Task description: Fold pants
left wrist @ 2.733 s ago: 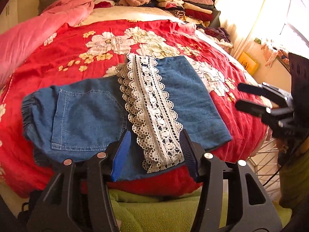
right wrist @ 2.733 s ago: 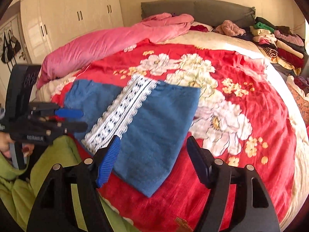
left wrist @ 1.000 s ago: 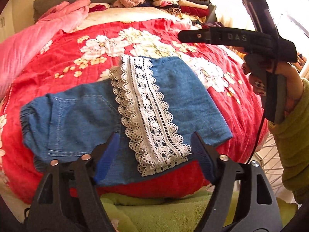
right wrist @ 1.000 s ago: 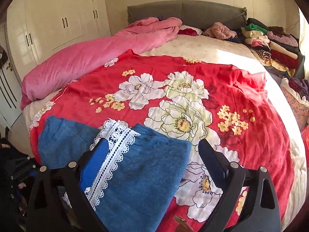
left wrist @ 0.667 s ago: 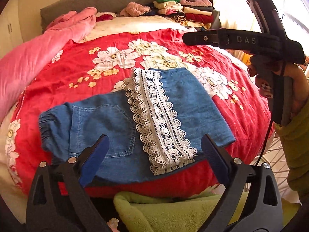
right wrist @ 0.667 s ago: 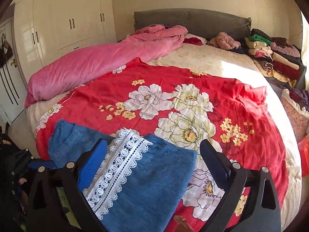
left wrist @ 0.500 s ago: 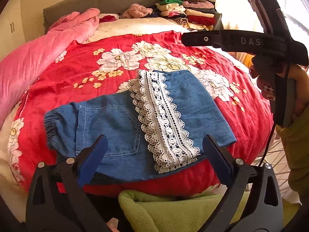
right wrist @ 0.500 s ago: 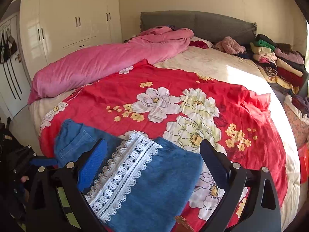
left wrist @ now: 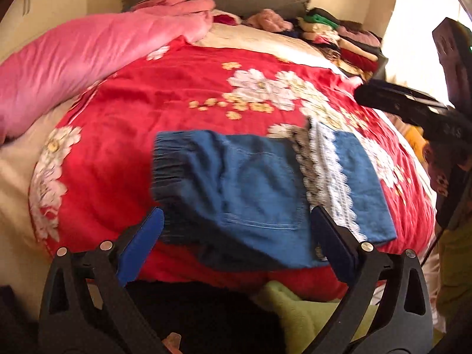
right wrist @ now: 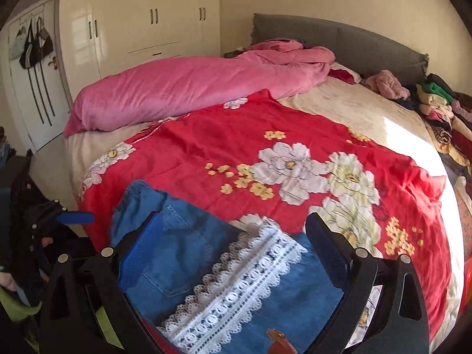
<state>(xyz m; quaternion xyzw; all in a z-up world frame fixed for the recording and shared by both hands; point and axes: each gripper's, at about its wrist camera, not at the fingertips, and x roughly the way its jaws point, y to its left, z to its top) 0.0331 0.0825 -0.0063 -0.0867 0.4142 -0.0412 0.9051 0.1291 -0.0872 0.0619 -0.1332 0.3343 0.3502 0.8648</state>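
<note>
Blue denim pants (left wrist: 259, 188) with a white lace band (left wrist: 330, 174) lie folded flat on the red floral blanket (left wrist: 165, 112) near the bed's front edge. They also show in the right wrist view (right wrist: 188, 253), with the lace band (right wrist: 236, 289) across them. My left gripper (left wrist: 236, 236) is open and empty, just in front of the pants' near edge by the waistband side. My right gripper (right wrist: 233, 236) is open and empty, above the pants. The right gripper also shows at the right of the left wrist view (left wrist: 413, 106), and the left gripper at the left of the right wrist view (right wrist: 73, 216).
A pink duvet (right wrist: 188, 88) lies along the bed's left side. Stacks of folded clothes (right wrist: 442, 106) sit at the far right by the grey headboard (right wrist: 354, 44). A white wardrobe (right wrist: 141, 20) and a door stand at left. A green garment (left wrist: 301, 306) lies below the bed edge.
Both grippers have opened wider and pulled back from the pants. The left view has swung left toward the waistband; the right view has swung left and risen.
</note>
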